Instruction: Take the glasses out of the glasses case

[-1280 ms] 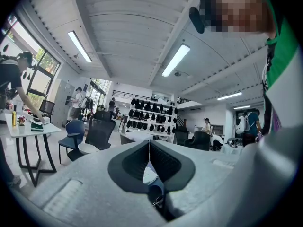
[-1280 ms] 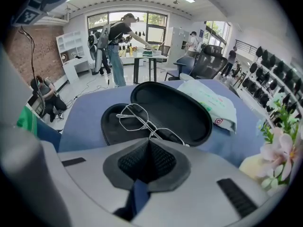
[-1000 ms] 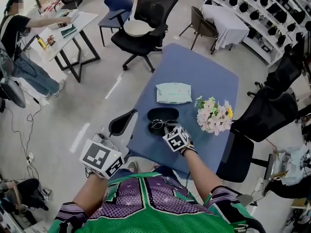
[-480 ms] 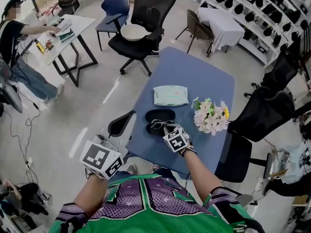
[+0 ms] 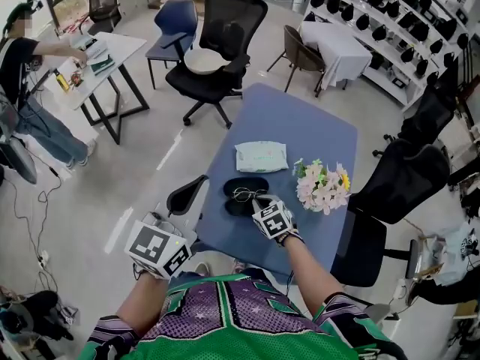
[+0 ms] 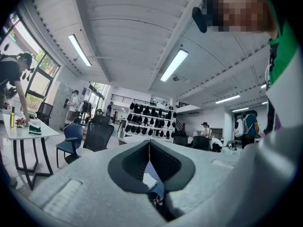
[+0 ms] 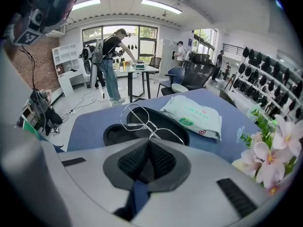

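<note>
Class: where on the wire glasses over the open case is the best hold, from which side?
Probably the near wire edge of the glasses, from the person's side, where the right gripper is shut now: the lenses jut away over the case.

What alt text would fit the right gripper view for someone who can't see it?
The right tool pinches wire-framed glasses over an open black case on a blue table. A wipes pack and pink flowers sit nearby.

One glasses (image 5: 246,194), one glasses case (image 5: 256,182), one wipes pack (image 5: 261,157), one bouquet (image 5: 321,186)
</note>
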